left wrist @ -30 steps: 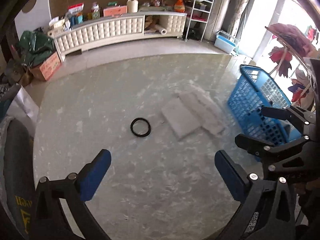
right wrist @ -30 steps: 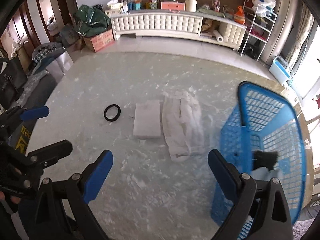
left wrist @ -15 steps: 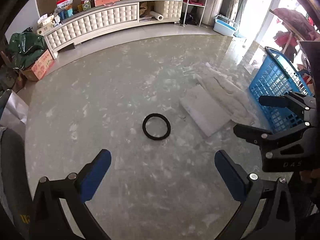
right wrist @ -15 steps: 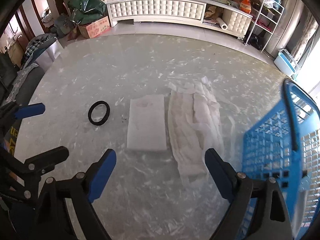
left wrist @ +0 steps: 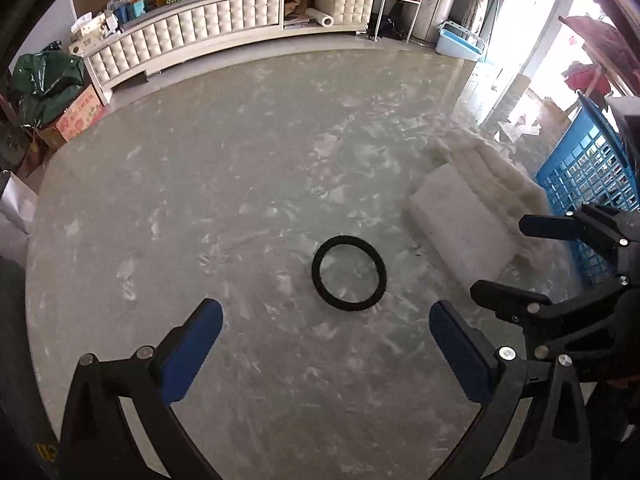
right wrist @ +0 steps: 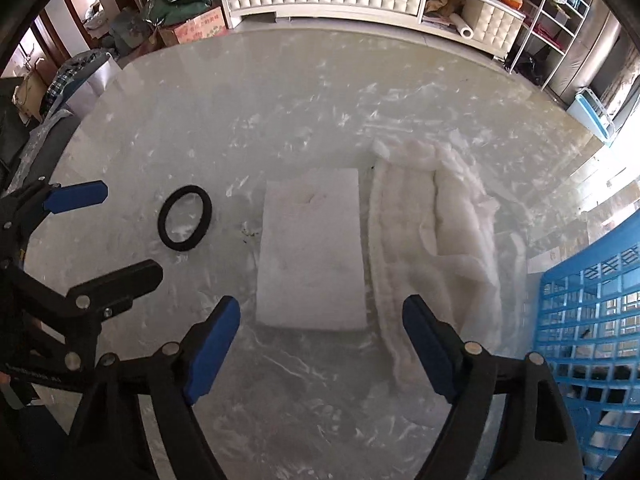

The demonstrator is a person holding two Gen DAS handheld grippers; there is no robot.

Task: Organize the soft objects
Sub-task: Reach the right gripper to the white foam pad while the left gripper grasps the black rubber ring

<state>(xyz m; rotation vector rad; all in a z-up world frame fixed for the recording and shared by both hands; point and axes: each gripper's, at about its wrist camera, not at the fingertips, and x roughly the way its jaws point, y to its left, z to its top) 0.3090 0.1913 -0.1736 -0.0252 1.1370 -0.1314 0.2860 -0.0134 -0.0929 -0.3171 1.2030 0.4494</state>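
Note:
A black soft ring (left wrist: pixel 349 273) lies on the marble table, just ahead of my open, empty left gripper (left wrist: pixel 326 356). In the right wrist view the ring (right wrist: pixel 185 217) is at the left. A white foam block (right wrist: pixel 312 248) lies flat just ahead of my open, empty right gripper (right wrist: pixel 320 350). A crumpled white cloth (right wrist: pixel 436 240) lies right of the block, touching it. In the left wrist view the block (left wrist: pixel 460 226) and cloth (left wrist: pixel 496 172) are at the right, with the right gripper (left wrist: pixel 516 260) beside them.
A blue plastic basket (right wrist: pixel 592 320) stands at the table's right edge, next to the cloth; it also shows in the left wrist view (left wrist: pixel 588 184). The round marble table (left wrist: pixel 240 184) ends at a curved rim. A white cabinet (left wrist: pixel 224 28) and boxes stand beyond.
Both grippers have moved forward and lower toward the table. The ring has come closer to the left gripper, the foam block closer to the right one. Both stayed open.

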